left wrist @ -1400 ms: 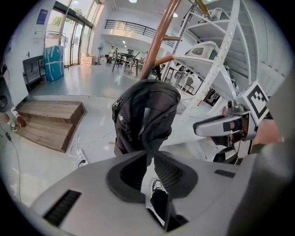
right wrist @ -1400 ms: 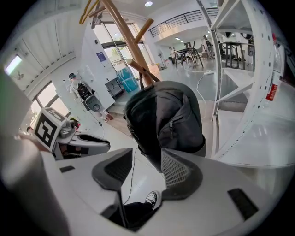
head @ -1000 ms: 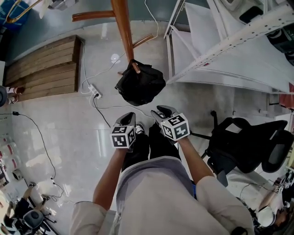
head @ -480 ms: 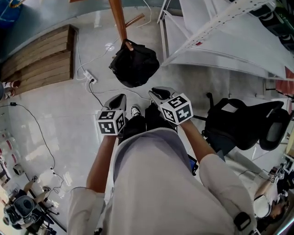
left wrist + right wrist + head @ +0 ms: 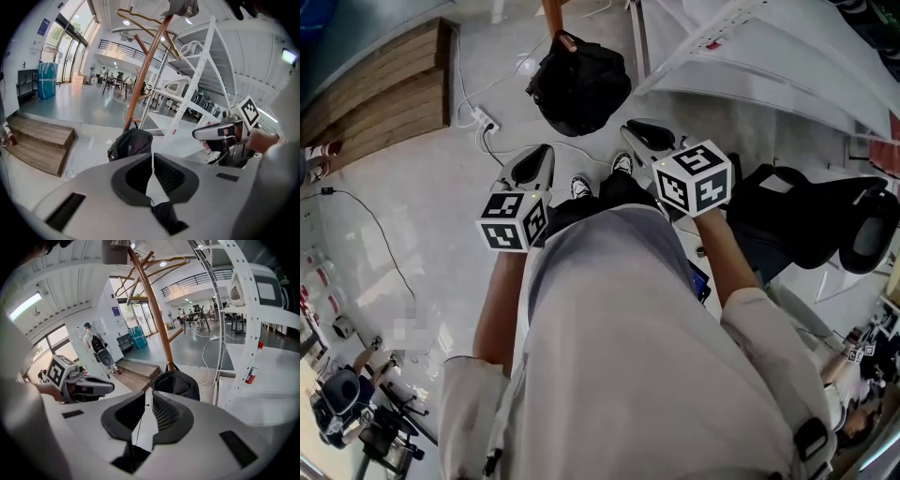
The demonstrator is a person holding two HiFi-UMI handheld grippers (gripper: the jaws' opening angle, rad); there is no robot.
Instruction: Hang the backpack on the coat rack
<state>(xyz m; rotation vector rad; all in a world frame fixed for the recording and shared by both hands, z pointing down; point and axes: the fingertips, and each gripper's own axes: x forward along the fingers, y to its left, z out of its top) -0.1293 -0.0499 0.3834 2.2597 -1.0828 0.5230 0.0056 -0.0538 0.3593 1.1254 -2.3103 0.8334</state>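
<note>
Close in, seen from the head view, the person's pale-sleeved arms hold both grippers out in front of the body, side by side and apart from each other, each pointing forward and down. The left gripper [image 5: 542, 155] has its jaws pressed together at the tips, with nothing between them. The right gripper [image 5: 639, 131] has just been closing its jaws; they now meet at the tips as well, and only bare floor shows through the hollow behind them. Neither gripper touches anything.

Just beyond the grippers, the toes of the person's two shoes [image 5: 579, 186] stand on the glossy pale floor [image 5: 441, 225]. To the right of the person is a black office chair [image 5: 825, 225].

A little farther ahead, the backpack [image 5: 579, 82] sits on the floor, a slumped black bag resting against the foot of the coat rack [image 5: 149, 61]. It hangs from no hook. The rack's wooden pole rises at a lean above the bag, with short wooden pegs branching off and wire hangers near the top.

Left of the backpack, a white power strip [image 5: 483, 120] lies on the floor with its cable trailing. Past it is a low wooden platform [image 5: 375, 103], and right of the rack stands white metal shelving [image 5: 750, 47].
</note>
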